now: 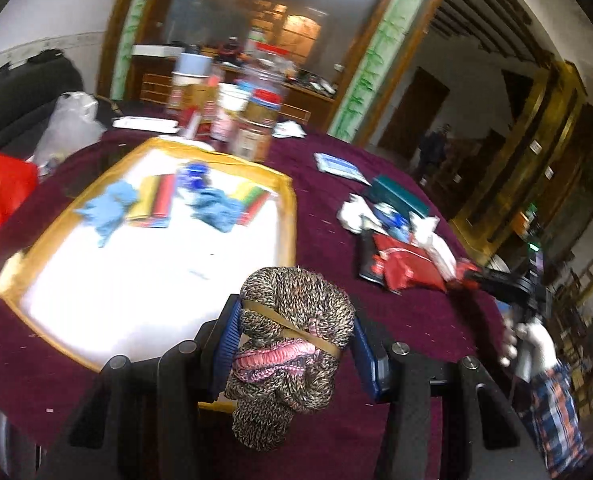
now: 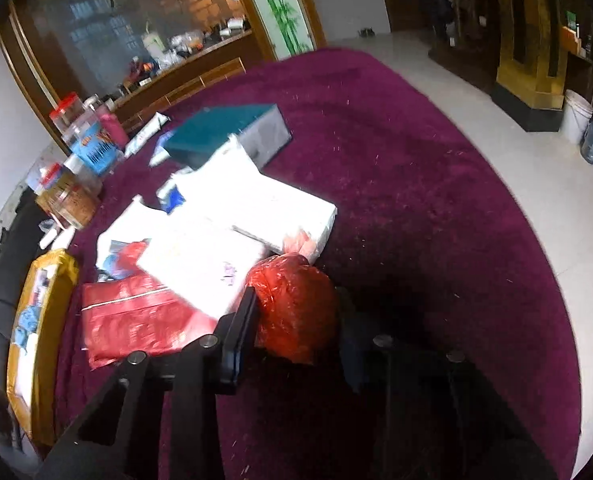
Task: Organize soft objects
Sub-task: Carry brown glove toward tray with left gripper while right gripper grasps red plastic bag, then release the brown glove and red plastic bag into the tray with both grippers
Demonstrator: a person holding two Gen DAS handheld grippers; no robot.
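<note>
My left gripper [image 1: 294, 316] is shut on a speckled brown knitted bundle [image 1: 296, 304] with a pink band, tied with a rubber band. It hangs above the near corner of a yellow-rimmed white tray [image 1: 288, 208]. In the tray lie blue cloths [image 1: 112, 204] and striped coloured pieces [image 1: 158, 200]. My right gripper [image 2: 296, 296] is shut on a red plastic-wrapped soft bundle [image 2: 296, 320] that rests on the maroon tablecloth [image 2: 416, 200]. In the left wrist view a gloved hand [image 1: 536, 340] with a plaid sleeve holds that gripper at the far right.
Jars and bottles [image 1: 256, 120] stand behind the tray, with a red bag [image 1: 0, 196] to its left. White packets [image 2: 256, 208], a teal box [image 2: 224, 128] and a red pouch [image 2: 136, 316] lie beside the red bundle. The round table's edge [image 2: 536, 240] curves to the right.
</note>
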